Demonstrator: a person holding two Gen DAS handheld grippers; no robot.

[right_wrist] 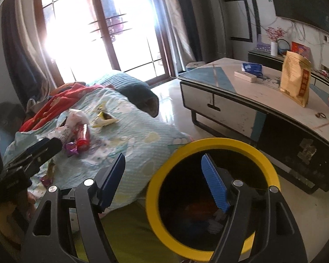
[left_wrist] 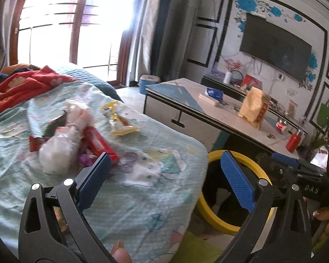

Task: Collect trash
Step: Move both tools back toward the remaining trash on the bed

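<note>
Both claws gape empty; the red wrapper (left_wrist: 99, 143) lies on the bed just ahead of the left claw (left_wrist: 168, 180), long axis running away; yellow-rimmed bin (right_wrist: 210, 149) under the right claw (right_wrist: 166, 183).

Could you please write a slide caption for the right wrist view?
Open right gripper above the yellow-rimmed bin, with wrappers left on the bedspread.

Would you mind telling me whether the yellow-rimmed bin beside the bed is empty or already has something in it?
Not empty. The bin stands upright and open, and both views show pale and reddish scraps on its dark bottom; how full, cannot tell.
</note>
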